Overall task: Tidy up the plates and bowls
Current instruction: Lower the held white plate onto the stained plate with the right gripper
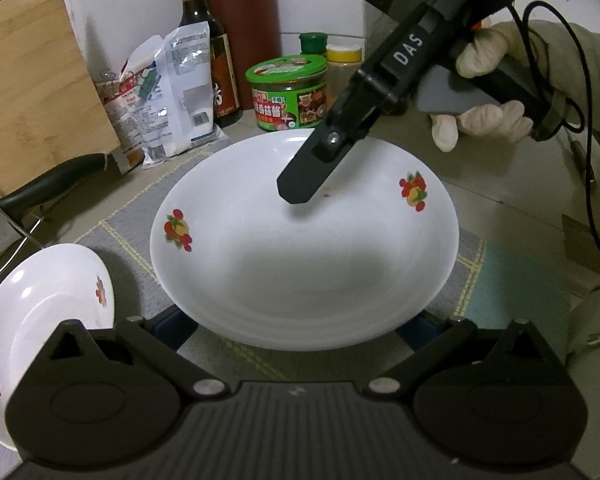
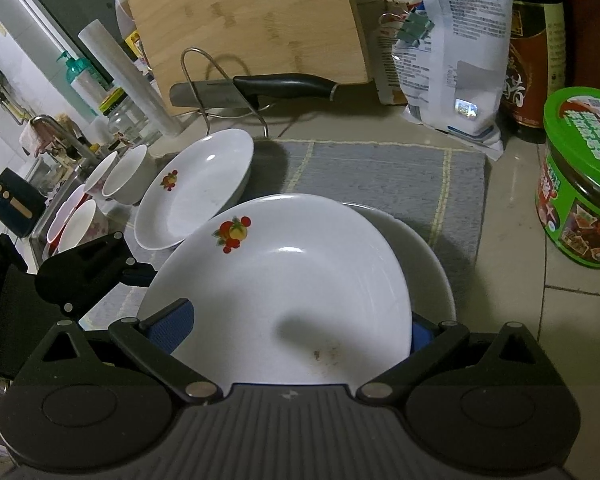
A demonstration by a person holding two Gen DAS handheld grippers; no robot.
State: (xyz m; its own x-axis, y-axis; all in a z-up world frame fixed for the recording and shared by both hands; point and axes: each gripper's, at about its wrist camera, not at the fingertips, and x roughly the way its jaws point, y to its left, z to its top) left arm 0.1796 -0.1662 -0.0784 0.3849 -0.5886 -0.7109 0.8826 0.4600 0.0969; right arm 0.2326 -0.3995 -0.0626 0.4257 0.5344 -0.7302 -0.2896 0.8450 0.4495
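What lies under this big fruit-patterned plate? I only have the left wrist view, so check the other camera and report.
Observer: A second white plate lies under the fruit-patterned plate. Its rim shows past the top plate's right edge.
Operator: Now tell me where the bowls are.
Observer: Several white bowls lie tipped on their sides at the far left, beyond the small plate and near the faucet.
Operator: Say what else stands over there.
Observer: A green pump bottle stands farther back, by the tiled wall.
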